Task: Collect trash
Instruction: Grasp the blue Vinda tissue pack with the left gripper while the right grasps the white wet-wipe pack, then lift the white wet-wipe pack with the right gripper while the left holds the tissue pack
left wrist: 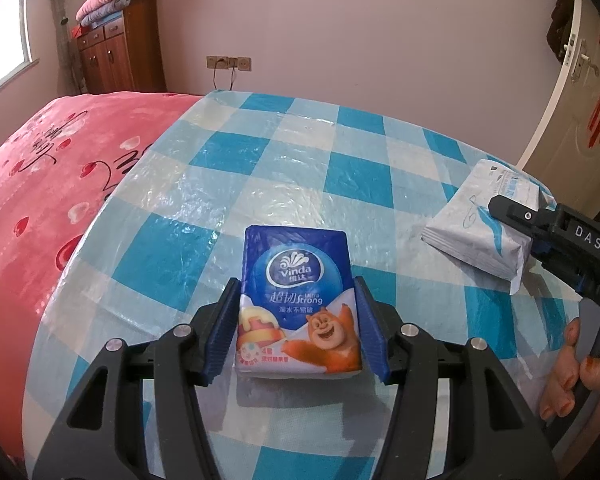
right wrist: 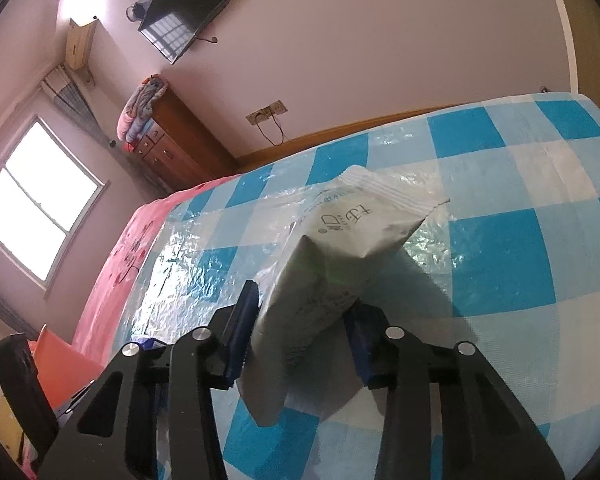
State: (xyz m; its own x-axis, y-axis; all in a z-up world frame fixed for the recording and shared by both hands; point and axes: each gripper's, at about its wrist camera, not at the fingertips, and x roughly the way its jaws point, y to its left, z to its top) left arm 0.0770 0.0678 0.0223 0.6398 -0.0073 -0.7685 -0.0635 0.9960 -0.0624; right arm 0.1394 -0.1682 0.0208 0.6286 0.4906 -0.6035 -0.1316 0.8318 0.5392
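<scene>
A blue tissue pack (left wrist: 296,276) with a cartoon bear lies flat on the blue-and-white checked table (left wrist: 228,152). My left gripper (left wrist: 296,312) is shut on it, with a blue pad pressed against each long side. Off to the right, a white crinkled packet (left wrist: 472,224) sits by the table's edge with my right gripper (left wrist: 516,220) clamped on its near end. In the right wrist view that white packet (right wrist: 340,240) stands tilted on edge between the pads of the right gripper (right wrist: 300,304), its far end pointing up and away.
A person's hand (left wrist: 580,360) grips the right tool's handle. A pink bed cover (left wrist: 40,184) borders the table on the left. A wooden cabinet (left wrist: 116,52) stands by the window, a door (left wrist: 572,120) at the right. An orange object (right wrist: 64,364) lies beside the table.
</scene>
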